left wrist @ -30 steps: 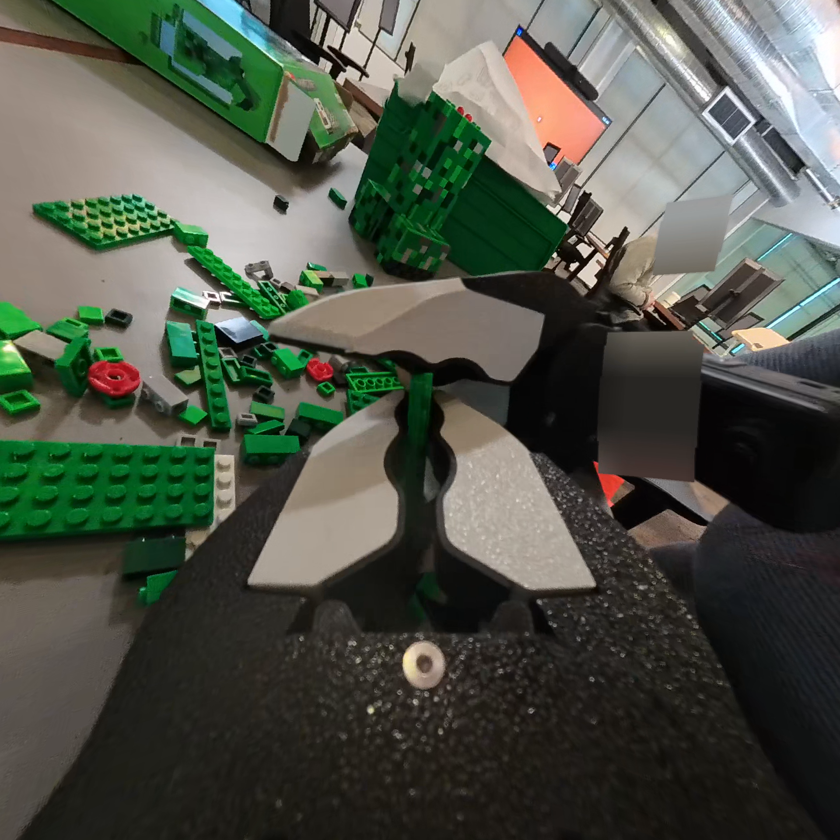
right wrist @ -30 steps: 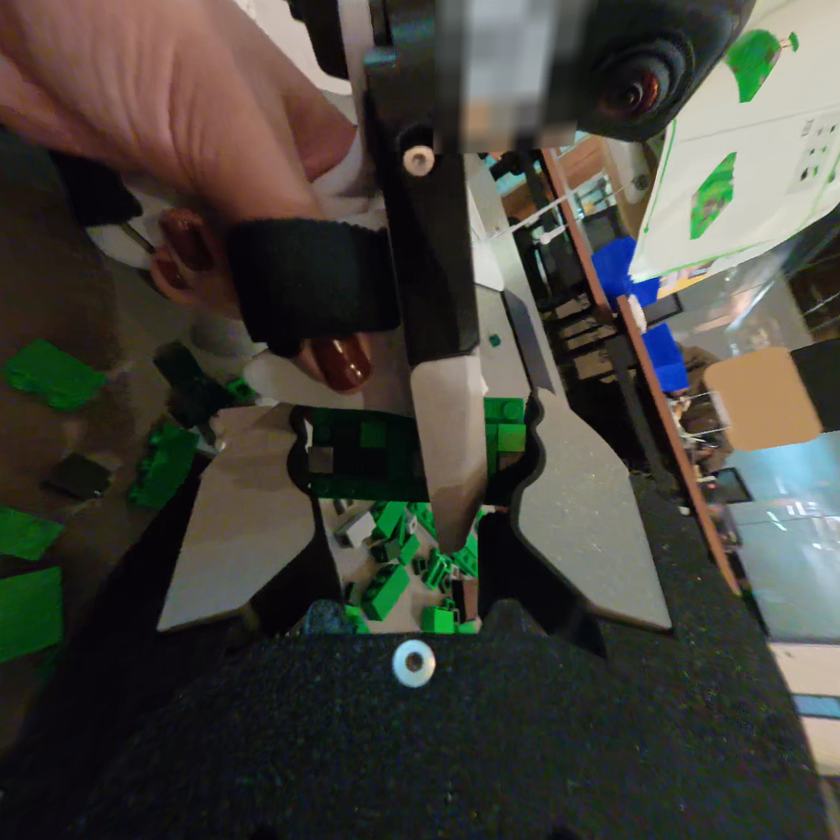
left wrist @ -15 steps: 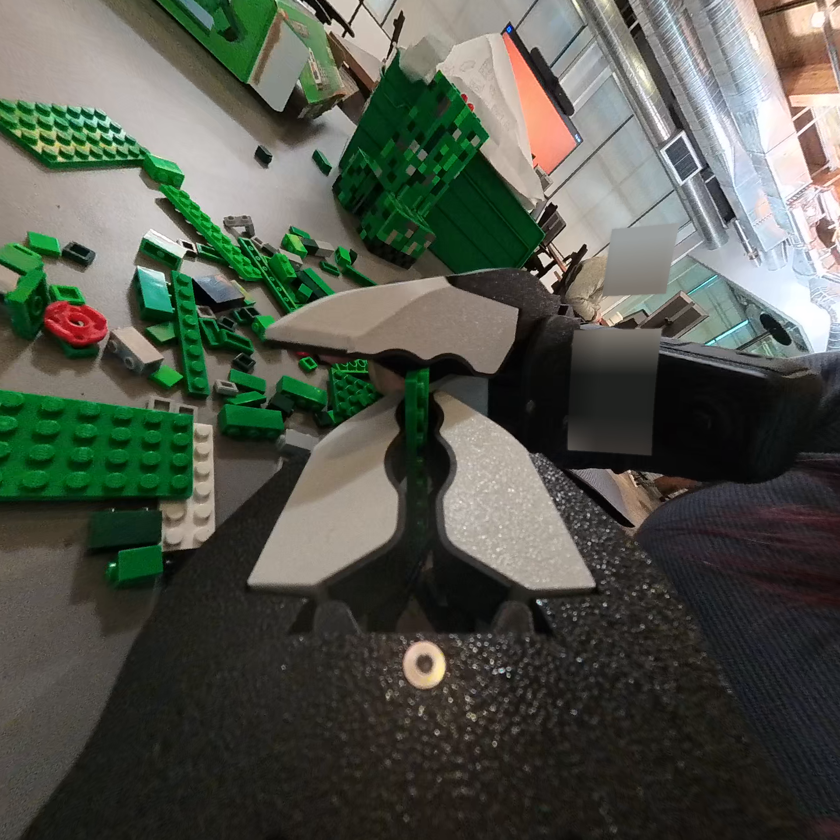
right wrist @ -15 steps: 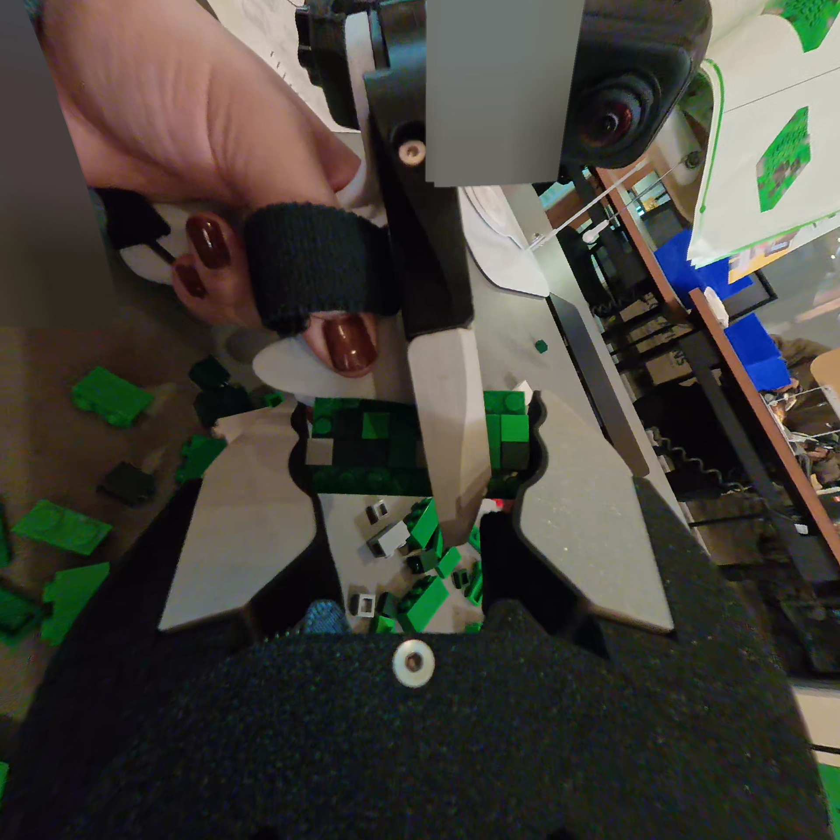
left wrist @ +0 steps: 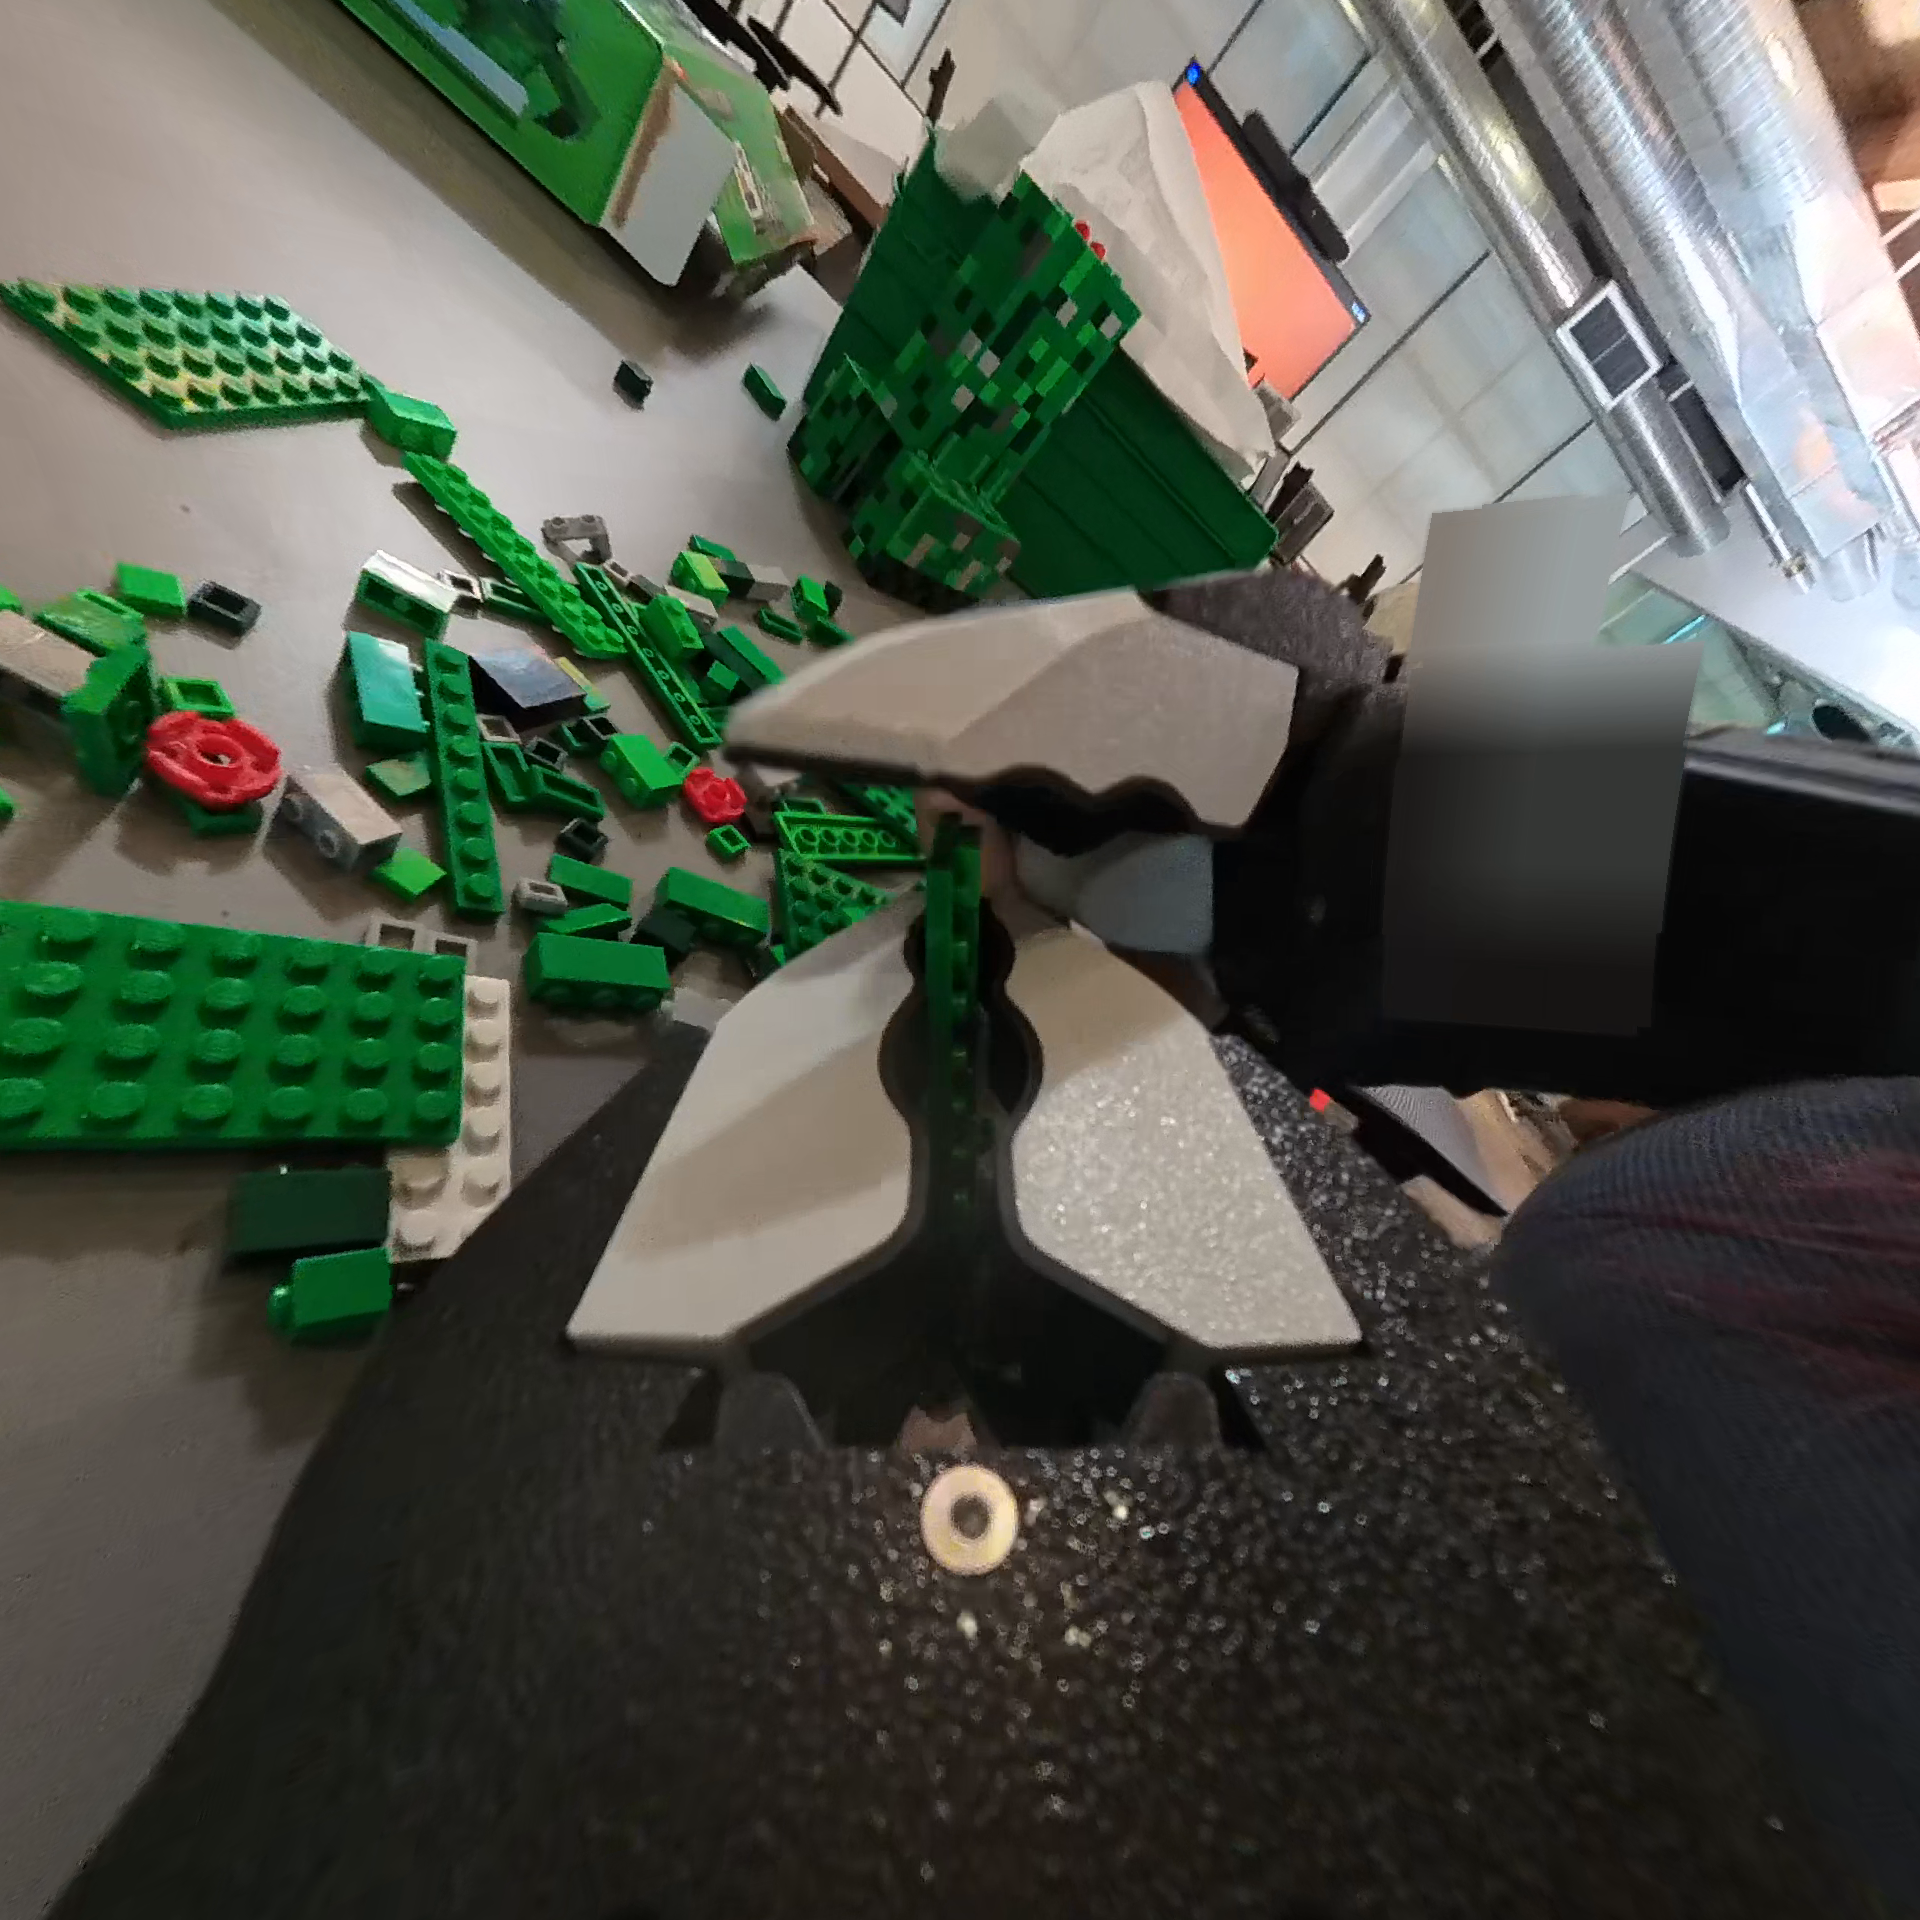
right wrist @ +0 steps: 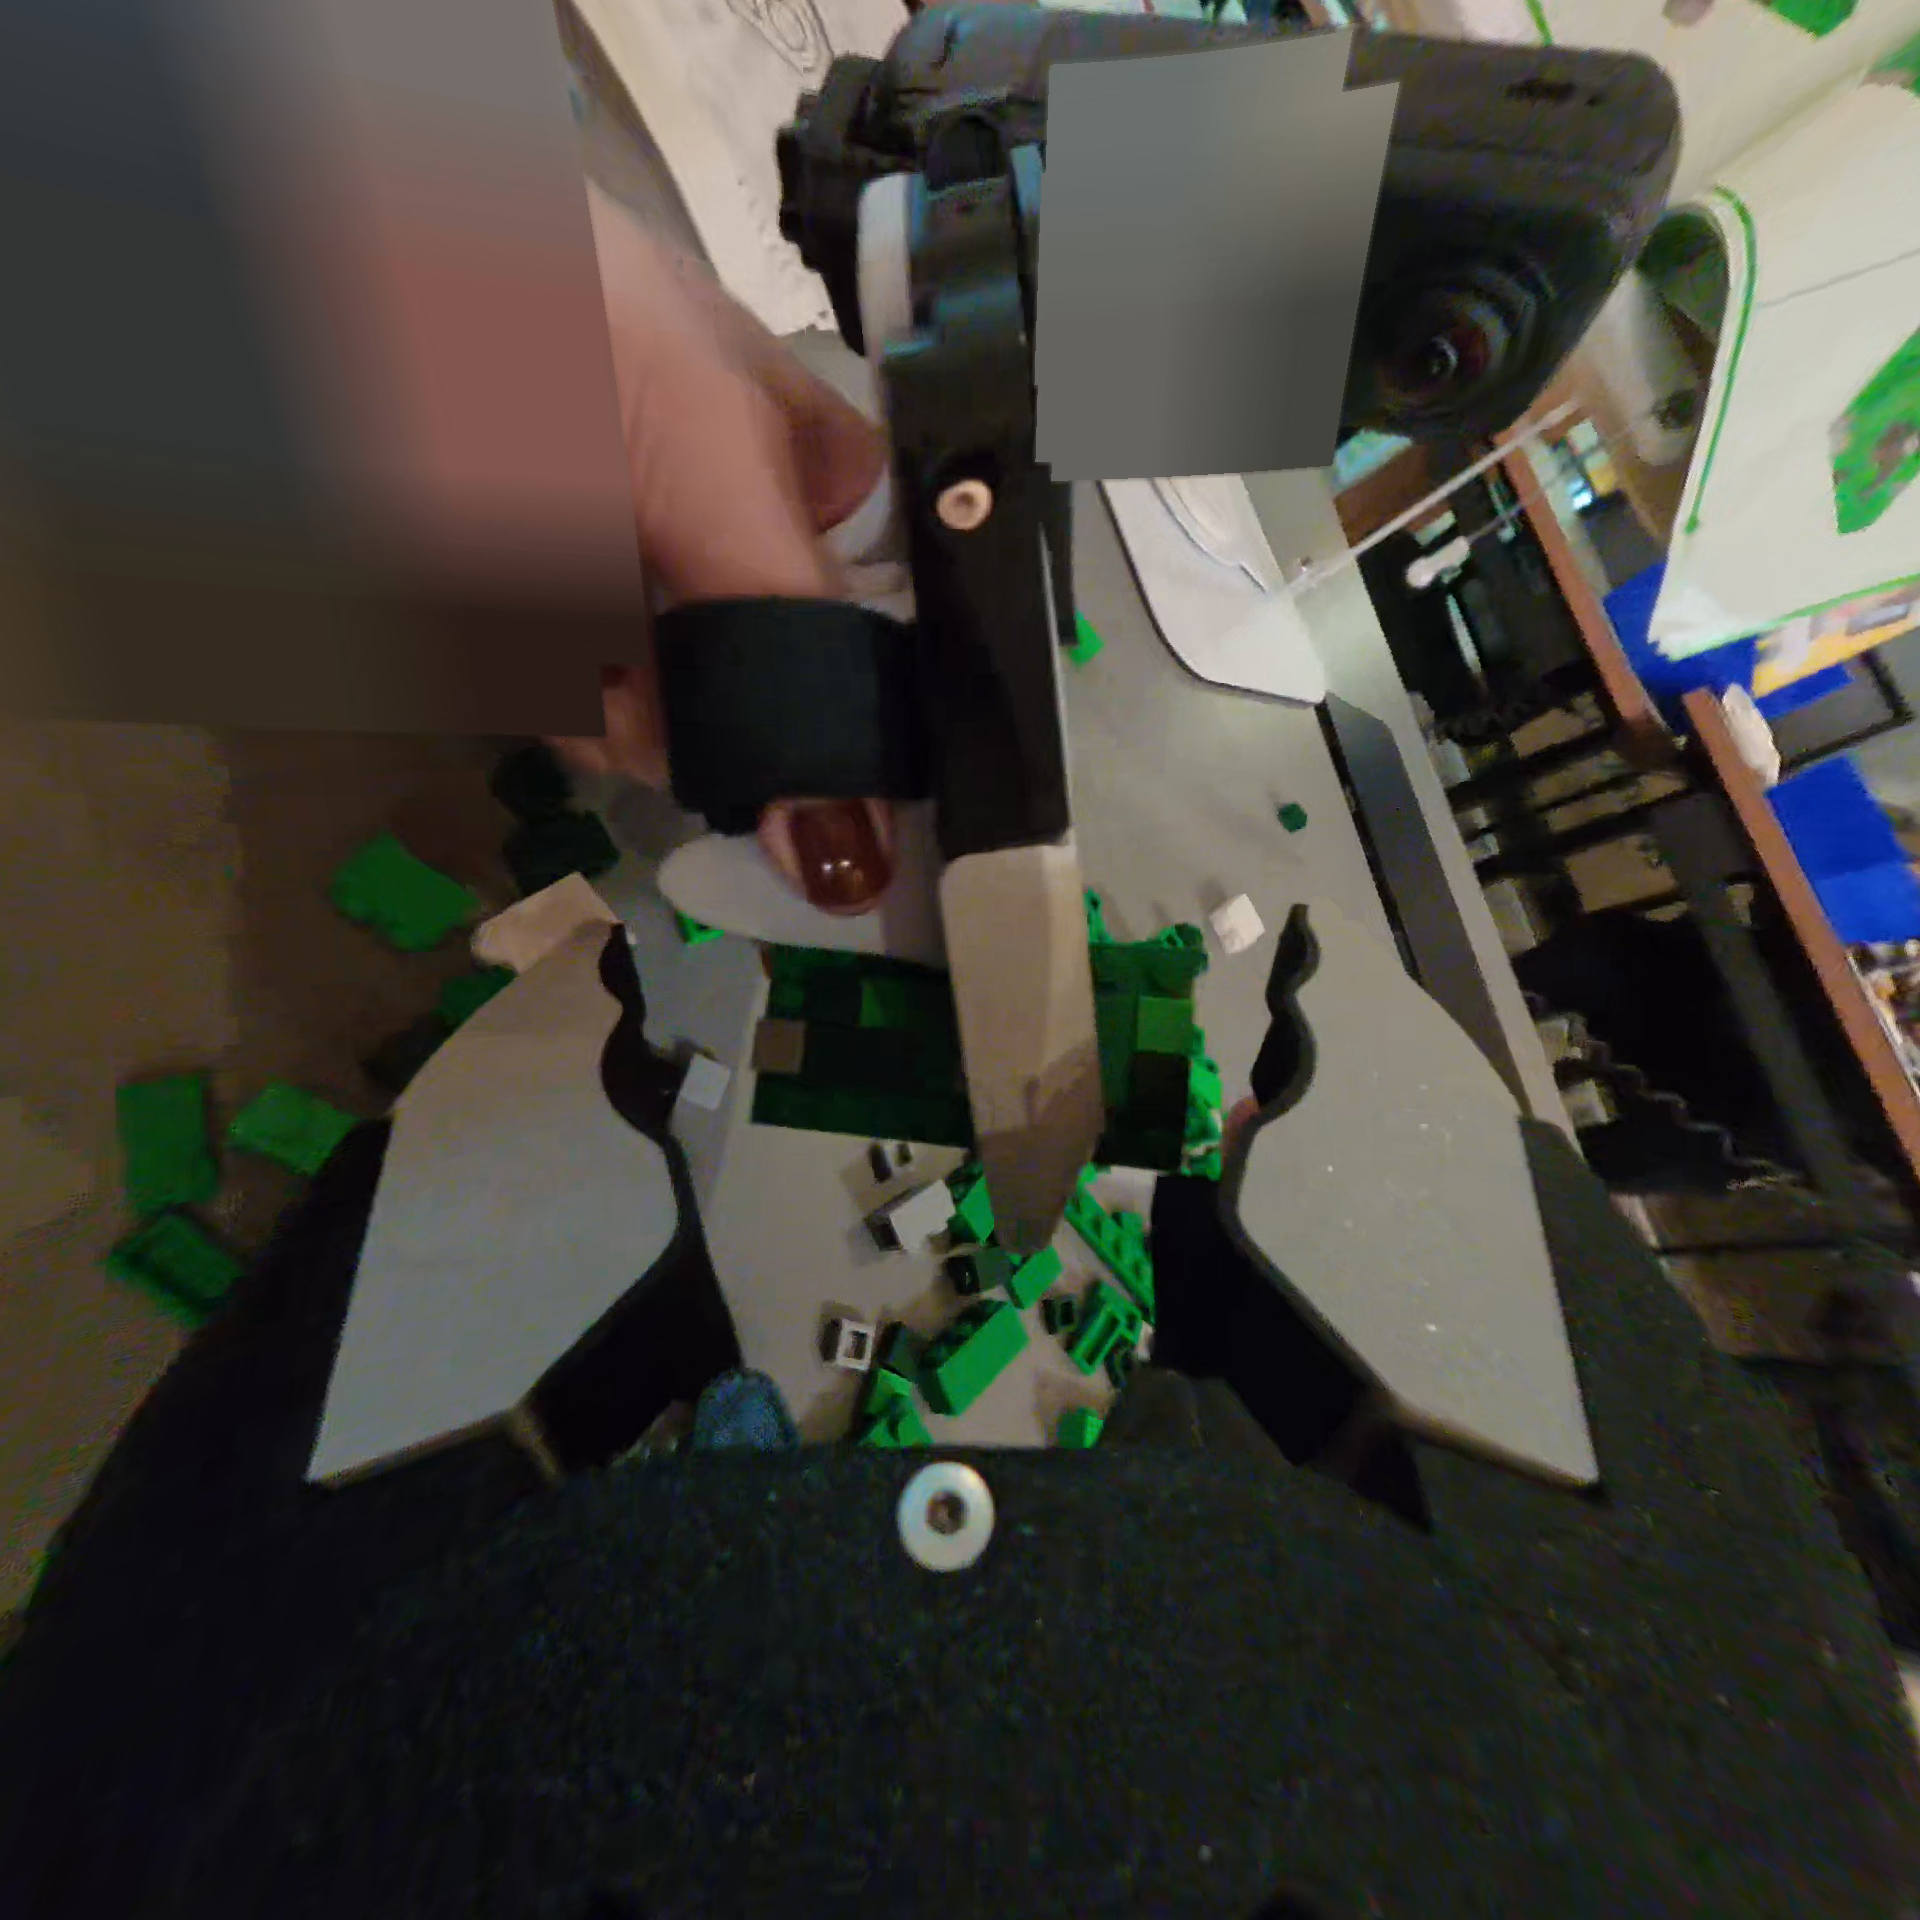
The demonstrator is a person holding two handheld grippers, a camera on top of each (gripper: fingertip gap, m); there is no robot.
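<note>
Opened out since half a second ago, the right gripper (right wrist: 951, 930) now has its fingers spread wide on either side of the small green brick panel (right wrist: 862, 1060) and no longer touches its ends (they were pressed against it before). That panel seems to hang clear of the grey table (left wrist: 312, 343), pinched edge-on between the narrowly closed fingers of the left gripper (left wrist: 961, 935), whose handle a hand (right wrist: 727, 457) grips. Beneath lie loose green bricks (left wrist: 592, 966), with a big studded green plate (left wrist: 208, 1029) and a red round piece (left wrist: 213, 756) to one side, and a tall built green block (left wrist: 966, 343) farther off.
</note>
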